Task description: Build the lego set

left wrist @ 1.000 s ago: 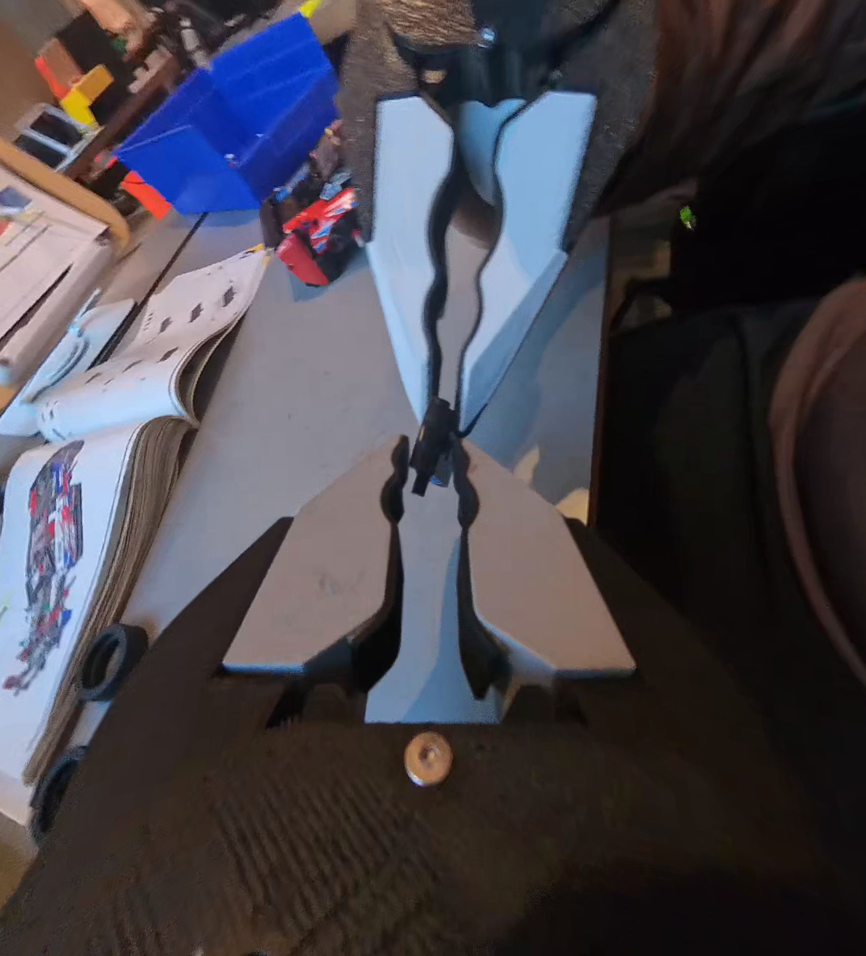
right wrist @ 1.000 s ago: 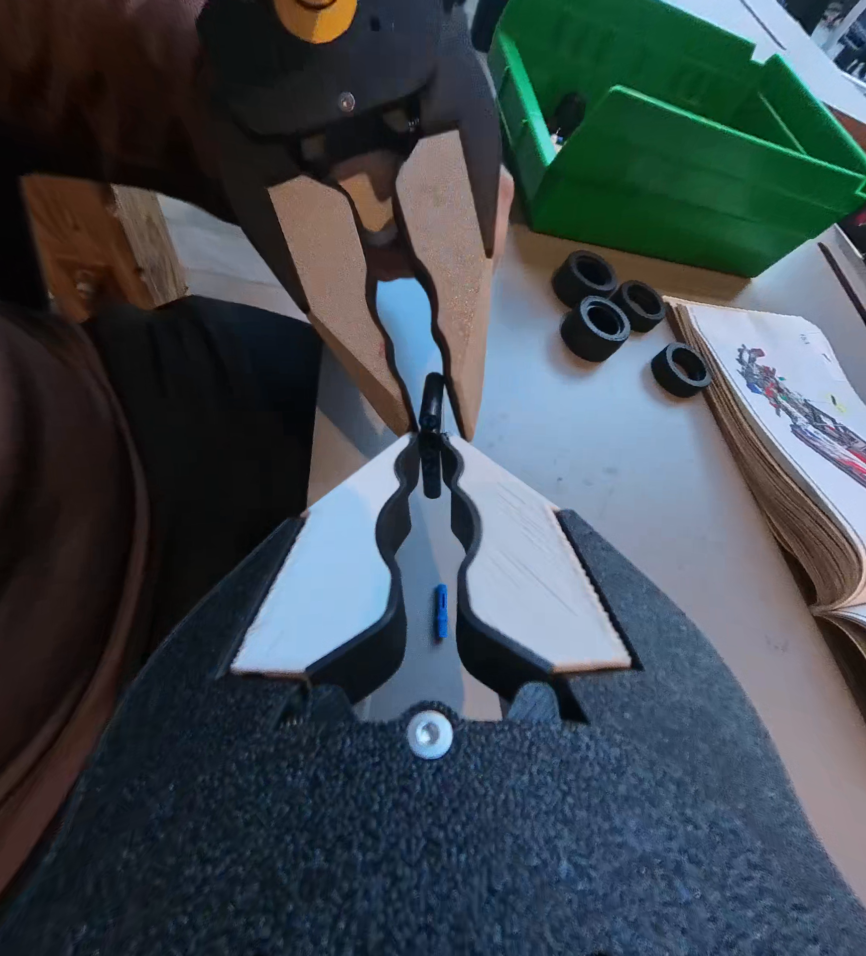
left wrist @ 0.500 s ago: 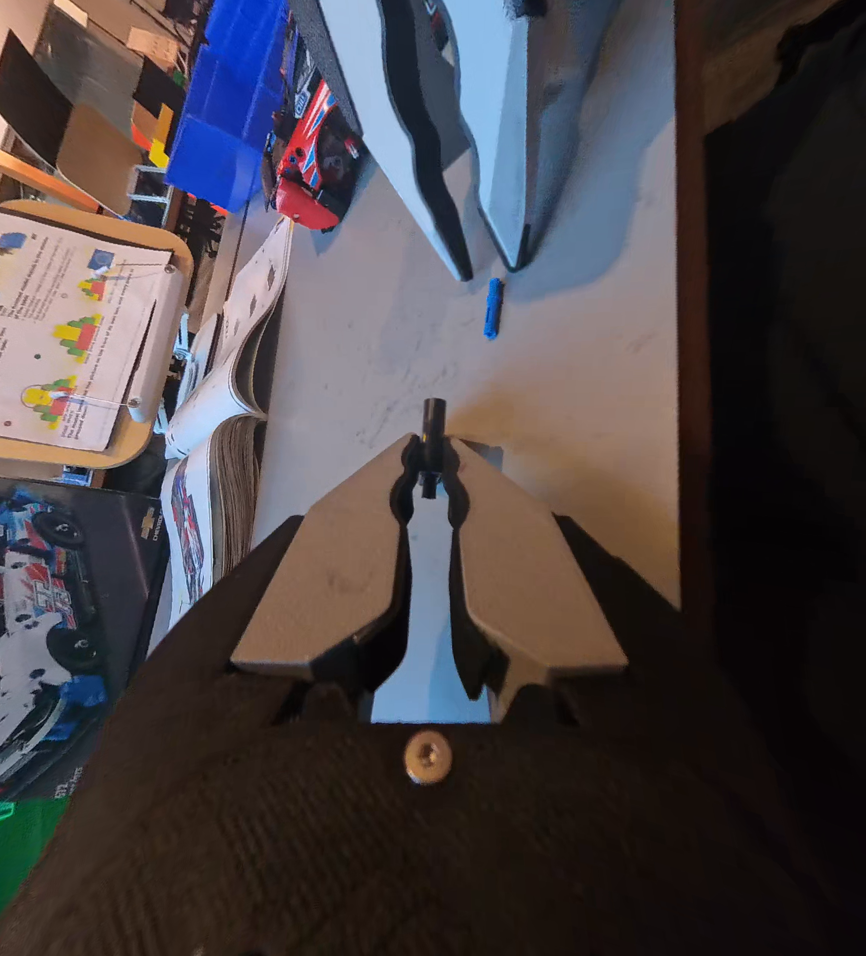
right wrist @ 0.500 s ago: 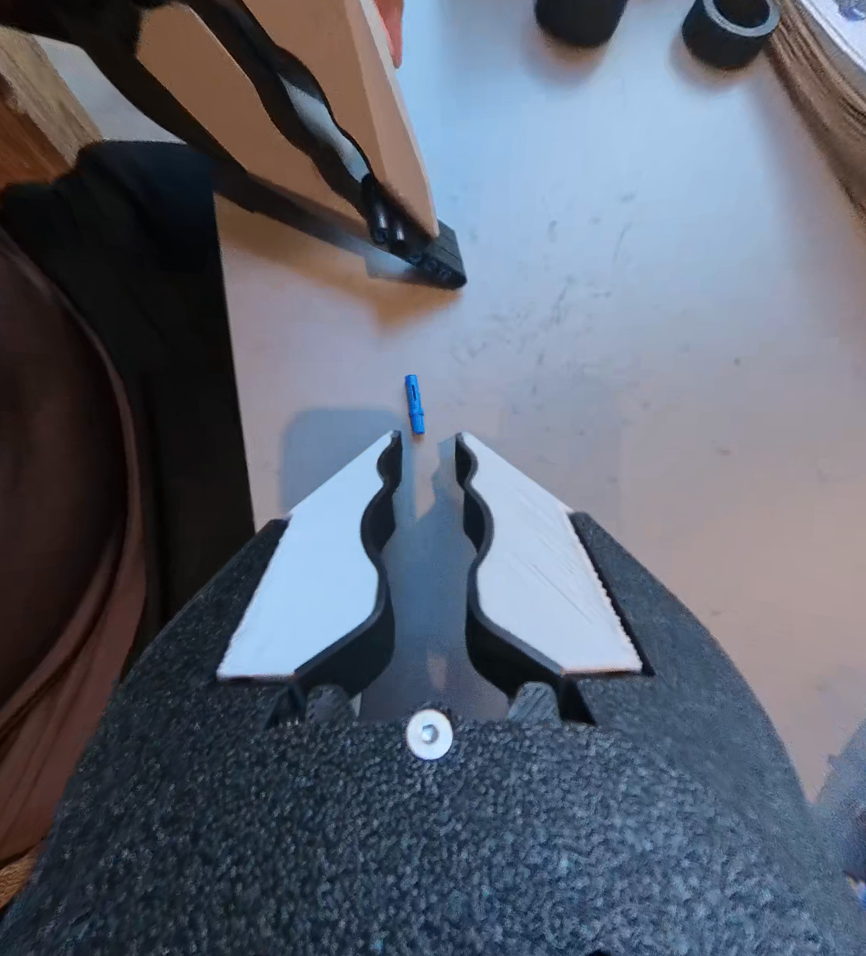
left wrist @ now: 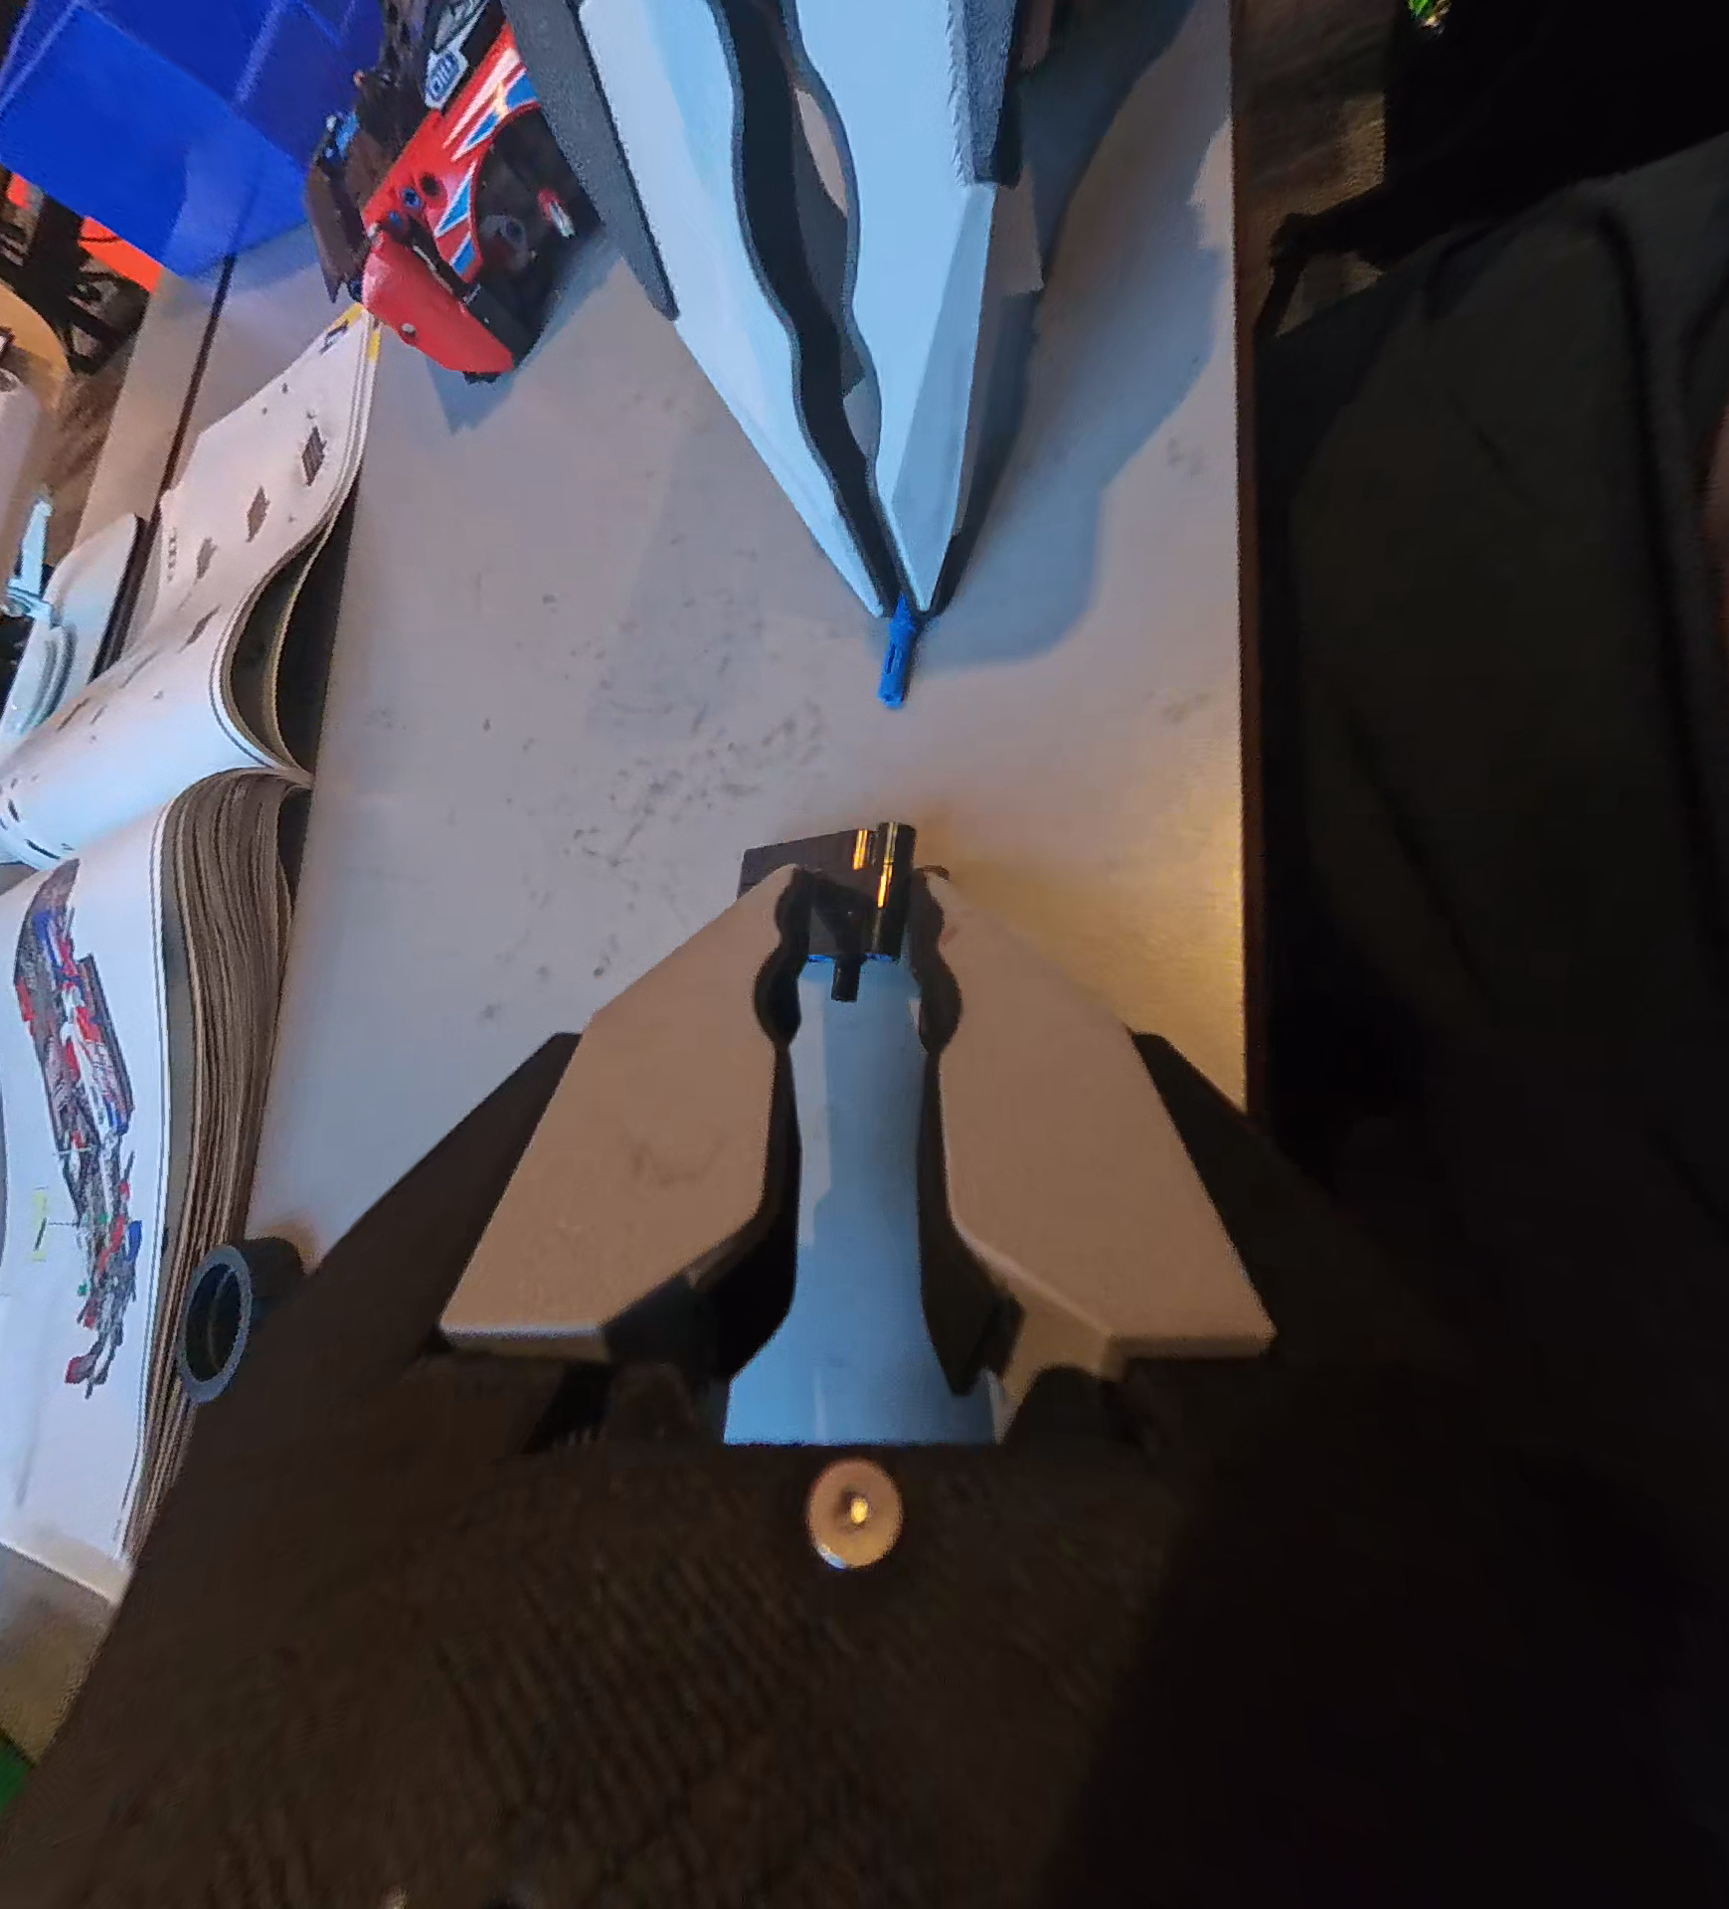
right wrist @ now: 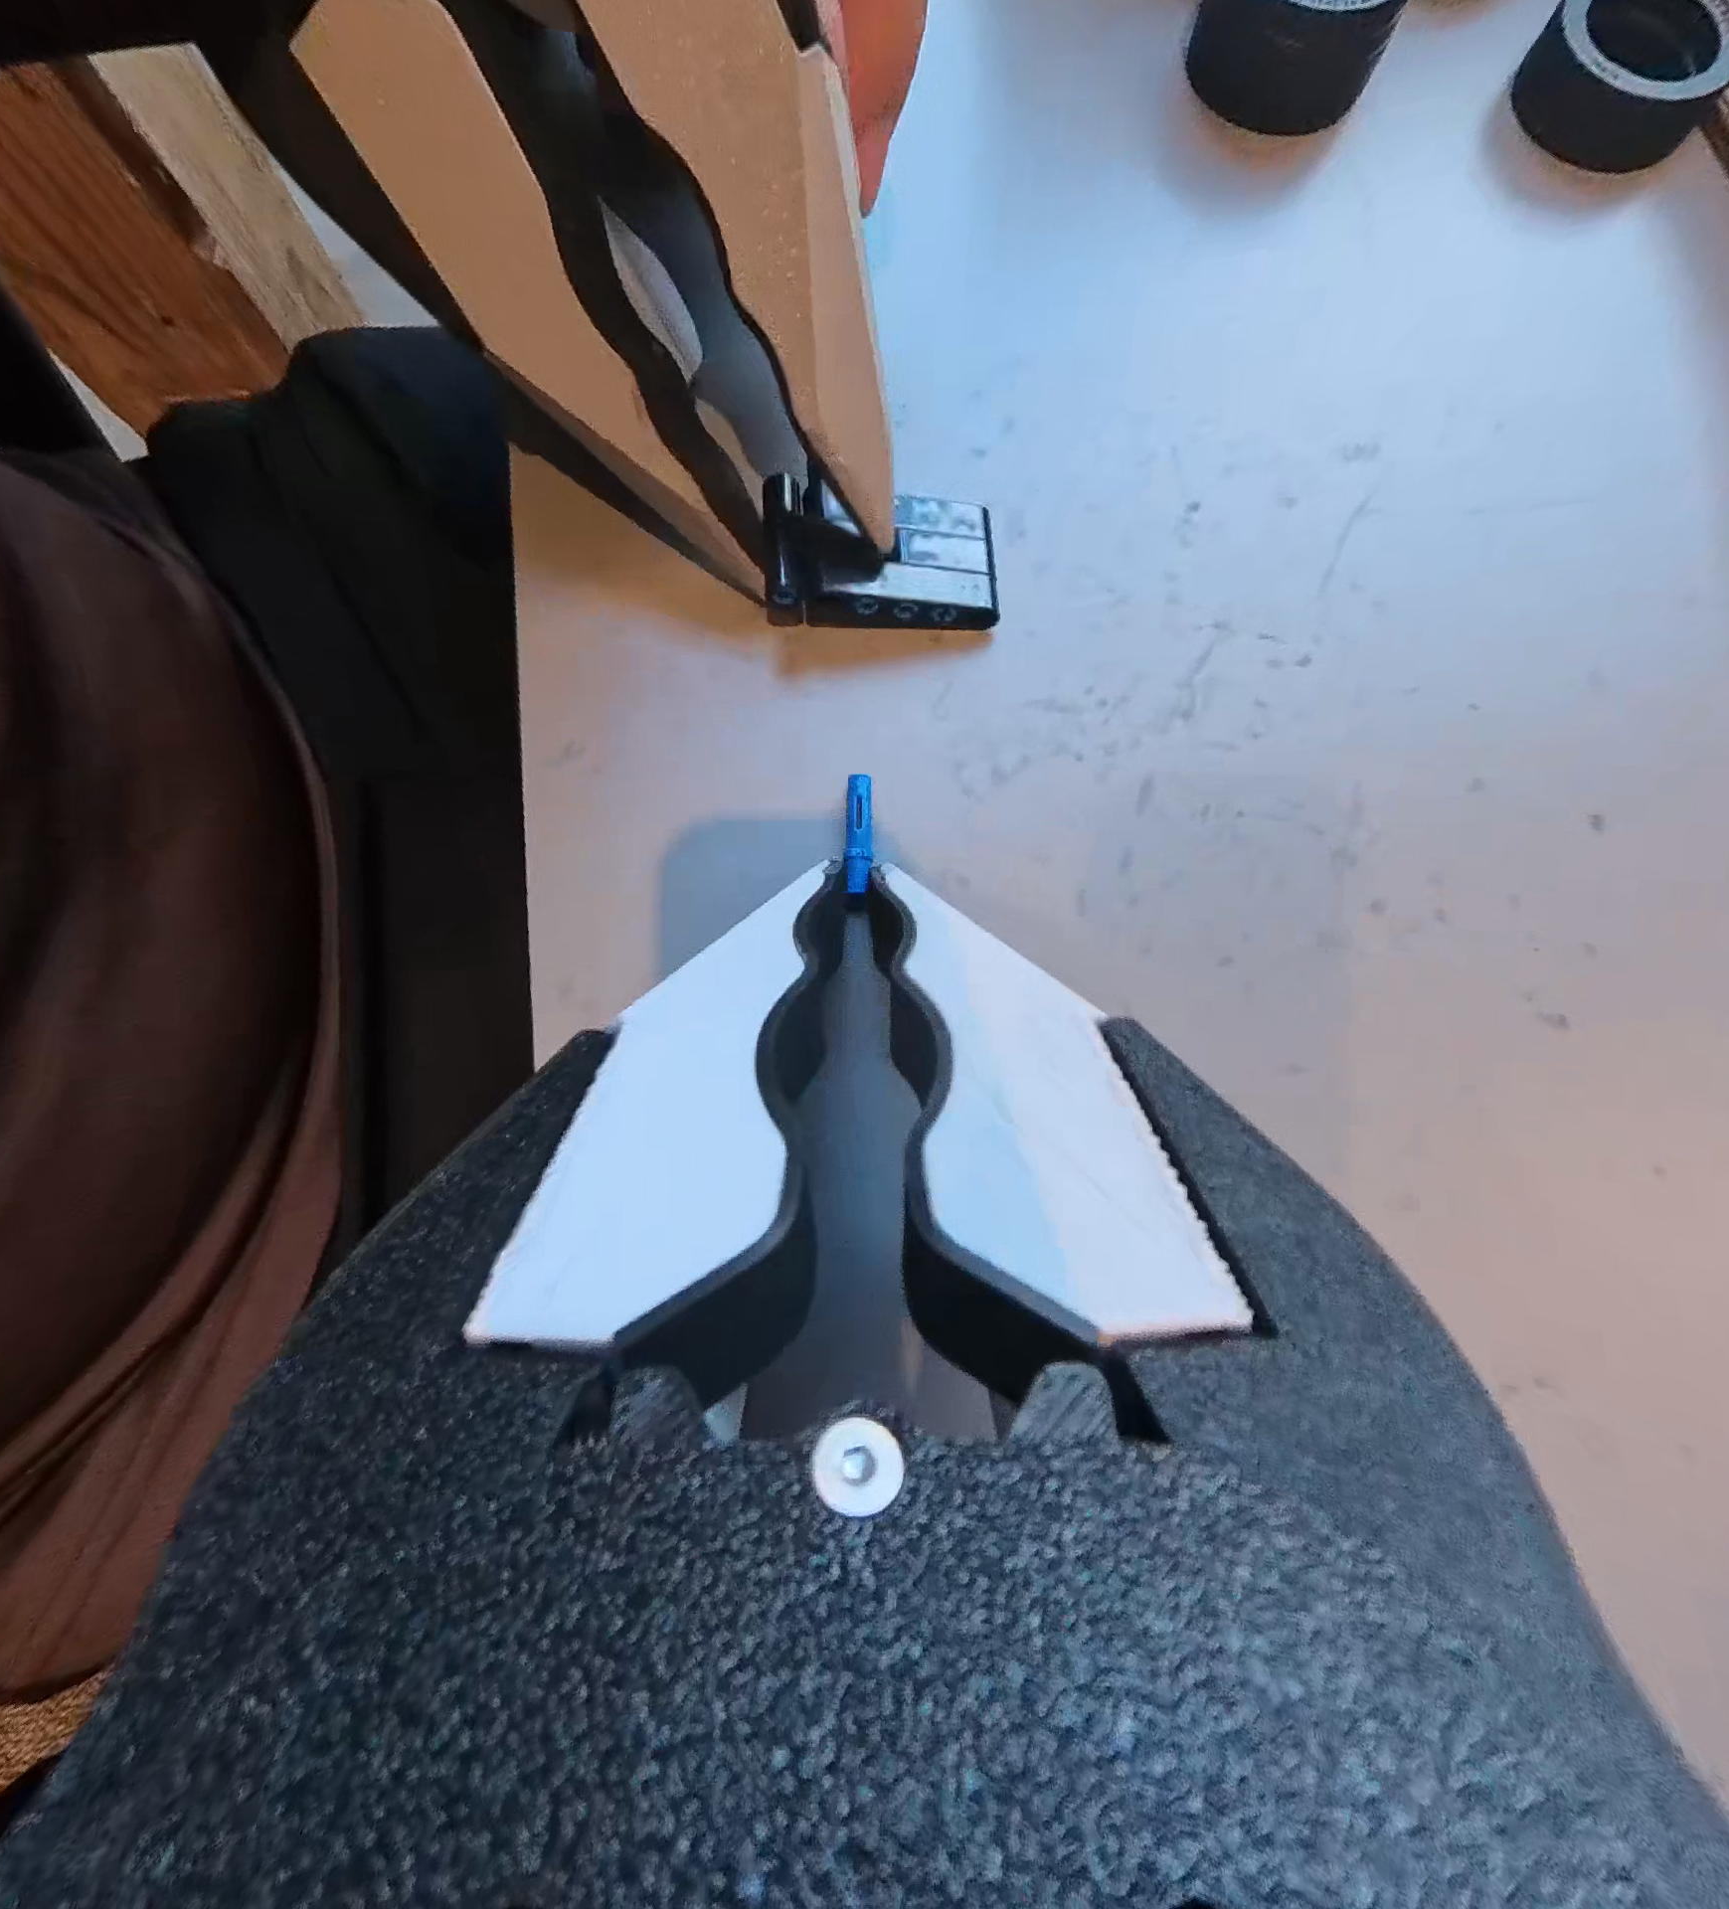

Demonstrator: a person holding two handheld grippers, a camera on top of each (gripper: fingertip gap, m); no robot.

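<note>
Pinching a small blue pin at their very tips, the right tongs are closed on it, tips down at the tabletop; the pin pokes forward past them. In the left wrist view we see the same right tongs coming in from the top with the blue pin at the tips, its free end touching or just above the tabletop; we cannot tell which.

Left tongs are clamped on a black lego assembly, narrow gap between the tips. In the right wrist view the left tongs hold the black lego assembly low on the tabletop, a flat black piece with a row of holes sticking out sideways. Pin and black assembly are near each other, apart, both close to the tabletop's near edge.

Farther out: two black tyres, open instruction booklet with another tyre beside it, a partly built red car model, a blue bin. A person's dark clothing fills the side.
</note>
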